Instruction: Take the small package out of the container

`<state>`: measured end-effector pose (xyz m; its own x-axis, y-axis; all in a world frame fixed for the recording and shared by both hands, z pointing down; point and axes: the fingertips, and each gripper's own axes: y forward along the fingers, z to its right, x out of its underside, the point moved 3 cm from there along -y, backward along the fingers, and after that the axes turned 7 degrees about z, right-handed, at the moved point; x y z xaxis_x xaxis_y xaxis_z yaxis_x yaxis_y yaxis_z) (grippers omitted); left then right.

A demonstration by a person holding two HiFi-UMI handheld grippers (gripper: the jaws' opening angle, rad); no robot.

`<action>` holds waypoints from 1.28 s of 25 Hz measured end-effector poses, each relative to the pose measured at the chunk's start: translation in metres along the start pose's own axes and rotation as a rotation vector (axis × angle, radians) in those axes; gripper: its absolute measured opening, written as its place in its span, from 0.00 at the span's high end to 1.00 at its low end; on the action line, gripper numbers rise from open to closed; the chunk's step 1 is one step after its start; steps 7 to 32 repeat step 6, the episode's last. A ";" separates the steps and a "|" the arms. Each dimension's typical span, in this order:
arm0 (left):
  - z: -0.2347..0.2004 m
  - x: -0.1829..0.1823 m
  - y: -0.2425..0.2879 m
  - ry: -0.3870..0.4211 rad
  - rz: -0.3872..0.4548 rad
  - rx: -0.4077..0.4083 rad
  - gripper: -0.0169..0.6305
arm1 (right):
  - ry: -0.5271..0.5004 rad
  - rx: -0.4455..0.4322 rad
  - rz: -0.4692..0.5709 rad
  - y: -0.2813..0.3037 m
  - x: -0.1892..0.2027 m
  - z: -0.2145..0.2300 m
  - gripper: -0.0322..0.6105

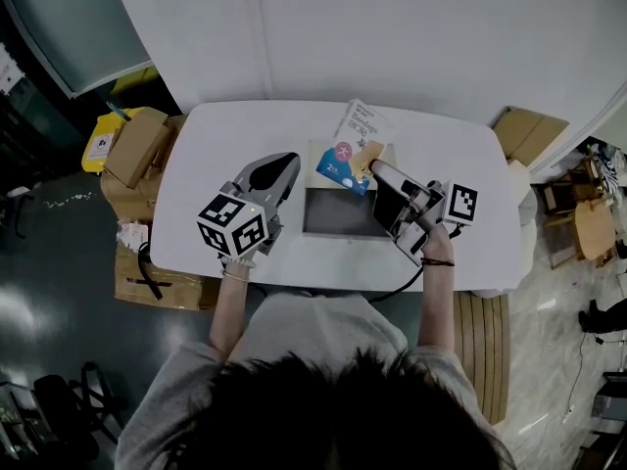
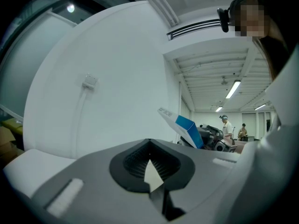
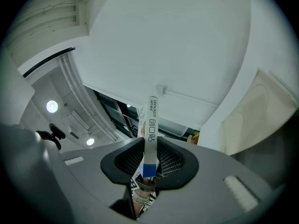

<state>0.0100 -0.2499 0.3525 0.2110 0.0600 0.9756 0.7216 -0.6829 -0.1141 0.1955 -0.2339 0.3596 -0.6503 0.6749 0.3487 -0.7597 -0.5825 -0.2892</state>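
Small package (image 1: 345, 161) pinched edge-on between my right gripper's (image 1: 373, 168) jaws, upper centre of head view, just above the grey container (image 1: 338, 215) in frame, my left gripper (image 1: 286, 163) closed, empty, left of container.

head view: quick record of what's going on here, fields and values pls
small package: white and blue, tilted, held up over the container's far edge
container: grey box on the white table, between the two grippers
right gripper: shut on the small package, gripping it near its lower end
left gripper: jaws together, holding nothing, left of the container
task stage: package looks lifted out, not yet set down
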 end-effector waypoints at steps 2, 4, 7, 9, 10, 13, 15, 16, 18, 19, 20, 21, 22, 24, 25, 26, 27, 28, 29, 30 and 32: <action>0.000 0.000 0.000 0.001 -0.001 -0.001 0.99 | 0.005 -0.001 0.001 0.000 0.000 0.000 0.78; 0.000 -0.001 0.000 0.001 -0.002 0.000 0.99 | 0.007 -0.002 0.002 0.000 0.000 0.000 0.78; 0.000 -0.001 0.001 0.002 -0.003 0.002 0.99 | 0.008 -0.003 0.004 0.001 0.000 0.001 0.78; 0.000 -0.001 0.001 0.002 -0.003 0.002 0.99 | 0.008 -0.003 0.004 0.001 0.000 0.001 0.78; 0.000 -0.001 0.001 0.002 -0.003 0.002 0.99 | 0.008 -0.003 0.004 0.001 0.000 0.001 0.78; 0.000 -0.001 0.001 0.002 -0.003 0.002 0.99 | 0.008 -0.003 0.004 0.001 0.000 0.001 0.78; 0.000 -0.001 0.001 0.002 -0.003 0.002 0.99 | 0.008 -0.003 0.004 0.001 0.000 0.001 0.78; 0.000 -0.001 0.001 0.002 -0.003 0.002 0.99 | 0.008 -0.003 0.004 0.001 0.000 0.001 0.78; 0.000 -0.001 0.001 0.002 -0.003 0.002 0.99 | 0.008 -0.003 0.004 0.001 0.000 0.001 0.78; 0.000 -0.001 0.001 0.002 -0.003 0.002 0.99 | 0.008 -0.003 0.004 0.001 0.000 0.001 0.78; 0.000 -0.001 0.001 0.002 -0.003 0.002 0.99 | 0.008 -0.003 0.004 0.001 0.000 0.001 0.78; 0.000 -0.001 0.001 0.002 -0.003 0.002 0.99 | 0.008 -0.003 0.004 0.001 0.000 0.001 0.78; 0.000 -0.001 0.001 0.002 -0.003 0.002 0.99 | 0.008 -0.003 0.004 0.001 0.000 0.001 0.78; 0.000 -0.001 0.001 0.002 -0.003 0.002 0.99 | 0.008 -0.003 0.004 0.001 0.000 0.001 0.78; 0.000 -0.001 0.001 0.002 -0.003 0.002 0.99 | 0.008 -0.003 0.004 0.001 0.000 0.001 0.78; 0.000 -0.001 0.001 0.002 -0.003 0.002 0.99 | 0.008 -0.003 0.004 0.001 0.000 0.001 0.78; 0.000 -0.001 0.001 0.002 -0.003 0.002 0.99 | 0.008 -0.003 0.004 0.001 0.000 0.001 0.78; 0.000 -0.001 0.001 0.002 -0.003 0.002 0.99 | 0.008 -0.003 0.004 0.001 0.000 0.001 0.78; 0.000 -0.001 0.001 0.002 -0.003 0.002 0.99 | 0.008 -0.003 0.004 0.001 0.000 0.001 0.78; 0.000 -0.001 0.001 0.002 -0.003 0.002 0.99 | 0.008 -0.003 0.004 0.001 0.000 0.001 0.78; 0.000 -0.001 0.001 0.002 -0.003 0.002 0.99 | 0.008 -0.003 0.004 0.001 0.000 0.001 0.78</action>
